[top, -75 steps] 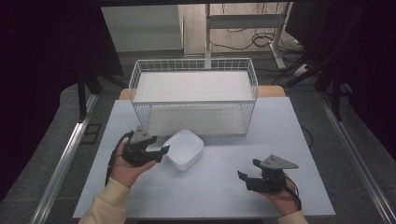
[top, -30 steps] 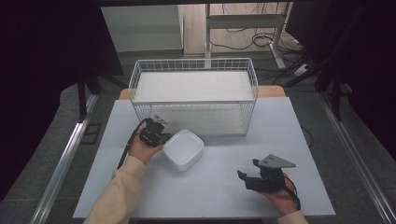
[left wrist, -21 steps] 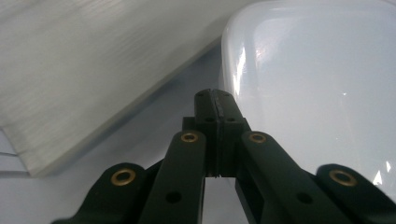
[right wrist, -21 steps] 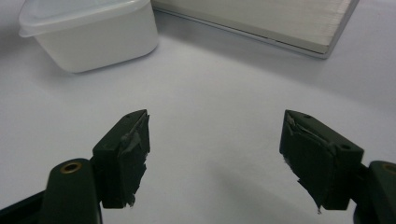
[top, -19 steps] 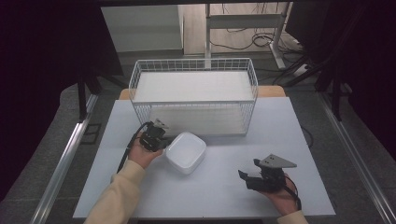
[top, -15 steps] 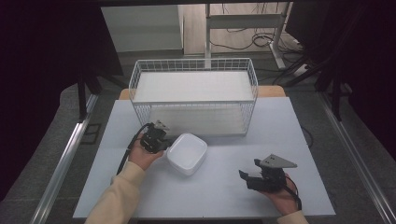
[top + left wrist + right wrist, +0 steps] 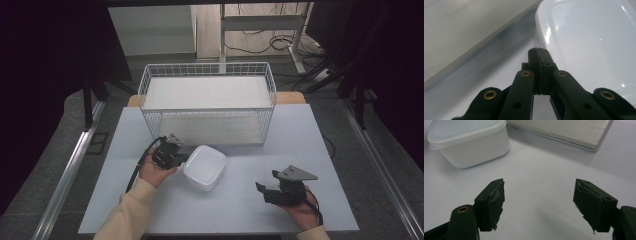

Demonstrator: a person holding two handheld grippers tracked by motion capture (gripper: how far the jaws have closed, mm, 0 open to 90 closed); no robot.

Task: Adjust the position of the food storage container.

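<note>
A white lidded plastic container (image 7: 205, 167) sits on the table in front of the wire basket. My left gripper (image 7: 176, 156) lies at its left edge, held in a hand. In the left gripper view the jaws are pressed together, and my left gripper (image 7: 539, 53) has its tip right against the rim of the container's lid (image 7: 586, 37); nothing shows between the jaws. My right gripper (image 7: 264, 190) rests low near the table's front right, apart from the container. In the right gripper view my right gripper (image 7: 539, 195) stands wide open over bare table, with the container (image 7: 471, 140) farther off at the upper left.
A white wire basket (image 7: 210, 127) with a pale board inside stands at the back of the light table (image 7: 325, 150). Its base (image 7: 564, 130) shows in the right gripper view. Dark floor, rails and cables surround the table.
My left gripper has moved forward and right to the container's left rim, and the container has slid slightly right and nearer. The right gripper has stayed put.
</note>
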